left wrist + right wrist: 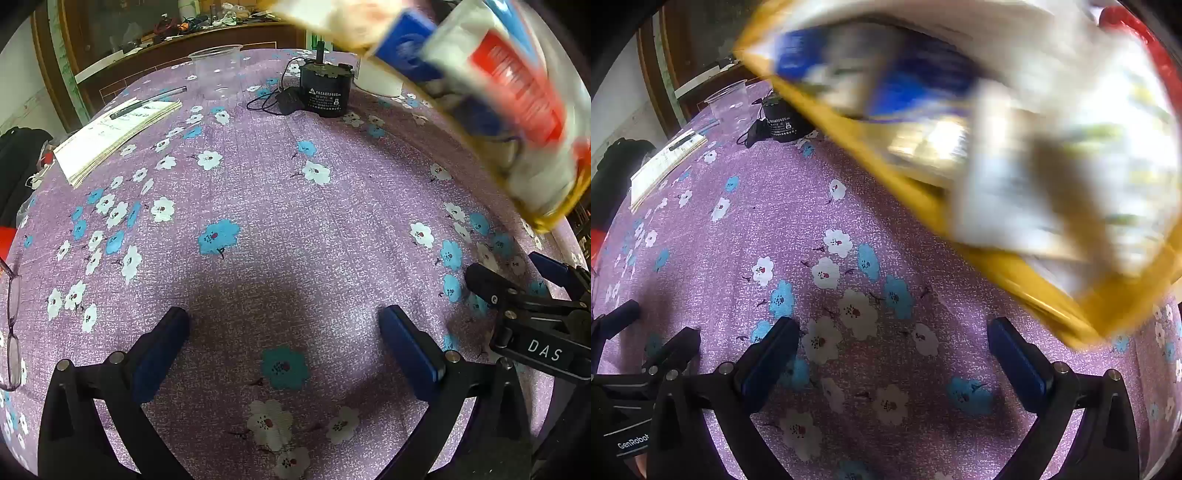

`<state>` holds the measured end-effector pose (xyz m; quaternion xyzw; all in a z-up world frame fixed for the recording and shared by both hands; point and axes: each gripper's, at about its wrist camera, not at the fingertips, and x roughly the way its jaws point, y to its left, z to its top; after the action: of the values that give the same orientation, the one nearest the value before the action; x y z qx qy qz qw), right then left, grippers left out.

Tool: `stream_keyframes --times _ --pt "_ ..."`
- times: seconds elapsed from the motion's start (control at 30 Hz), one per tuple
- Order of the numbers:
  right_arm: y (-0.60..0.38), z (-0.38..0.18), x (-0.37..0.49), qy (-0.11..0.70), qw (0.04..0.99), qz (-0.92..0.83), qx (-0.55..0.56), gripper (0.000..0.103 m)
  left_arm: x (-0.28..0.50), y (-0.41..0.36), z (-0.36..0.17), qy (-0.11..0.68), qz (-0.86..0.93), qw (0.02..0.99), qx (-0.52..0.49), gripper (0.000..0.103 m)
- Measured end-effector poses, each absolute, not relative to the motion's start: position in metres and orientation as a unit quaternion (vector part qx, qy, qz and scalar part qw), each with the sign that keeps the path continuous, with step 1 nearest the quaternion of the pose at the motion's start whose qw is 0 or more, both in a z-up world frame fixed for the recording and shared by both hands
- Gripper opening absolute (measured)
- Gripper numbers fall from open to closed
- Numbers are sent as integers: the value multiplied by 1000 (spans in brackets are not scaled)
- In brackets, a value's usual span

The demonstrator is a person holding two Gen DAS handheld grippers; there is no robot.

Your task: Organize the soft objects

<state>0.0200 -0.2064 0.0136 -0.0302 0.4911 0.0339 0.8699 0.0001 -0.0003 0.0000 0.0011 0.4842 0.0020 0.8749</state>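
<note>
while a blurred packet [960,147] fills the view above, both claws [284,332] [894,343] tilt down over the tablecloth [277,206], wide open, empty.

- A lived-in room of a home, doubling as a workbench; a table [280,206] under a purple flowered cloth fills both views
- At its far edge a black motor [325,90] with a cord and a clear plastic cup [218,72]; near the far left corner a booklet [110,136] with a pen
- Glasses [11,328] at the left edge
- Behind, a wooden cabinet [177,44] with cluttered tools and wires on top
</note>
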Motion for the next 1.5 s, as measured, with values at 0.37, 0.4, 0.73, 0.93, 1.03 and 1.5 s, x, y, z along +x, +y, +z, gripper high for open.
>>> stream_keyframes --times 0.37,0.4,0.73,0.93,1.03,1.5 --pt "-212 16 20 492 869 33 -31 103 0 -1 0 484 1 875 0 103" --pt "-212 16 20 492 869 33 -31 103 0 0 0 484 1 875 0 103" --pt "-211 16 20 492 869 33 -33 103 0 0 0 484 1 875 0 103" --pt "-211 16 20 492 870 33 -33 103 0 0 0 484 1 875 0 103" --pt "-210 17 19 492 869 32 -33 103 0 0 0 484 1 875 0 103" --pt "-212 18 20 492 869 33 -33 103 0 0 0 484 1 875 0 103"
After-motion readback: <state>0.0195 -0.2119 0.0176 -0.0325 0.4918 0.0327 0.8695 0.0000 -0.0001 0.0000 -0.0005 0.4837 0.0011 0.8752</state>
